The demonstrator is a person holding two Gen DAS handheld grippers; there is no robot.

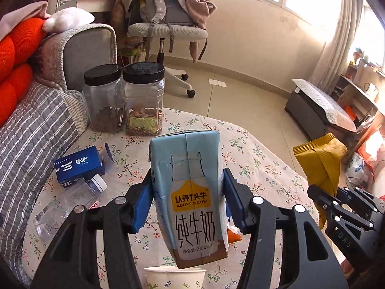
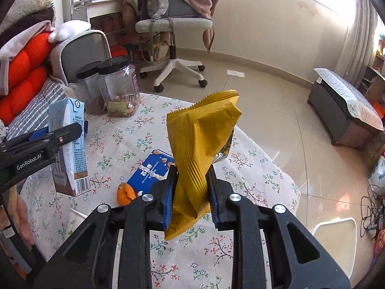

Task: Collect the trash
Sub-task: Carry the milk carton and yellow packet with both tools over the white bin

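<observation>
L gripper (image 1: 189, 200): jaws about half open, clamped on upright milk carton (image 1: 190, 192), held above floral table (image 1: 252, 149). R gripper (image 2: 191, 190): jaws nearly closed, pinching crumpled yellow wrapper (image 2: 199, 144), also lifted off table. Under wrapper at 8 o'clock: blue biscuit box (image 2: 149, 168), orange peel (image 2: 124, 193) beside it. Left wrist view: paper cup (image 1: 175, 277) just below carton at 6 o'clock, 2 jars (image 1: 125, 96) at 11, small blue box (image 1: 78, 165) & clear bottle (image 1: 69, 204) at 9.
</observation>
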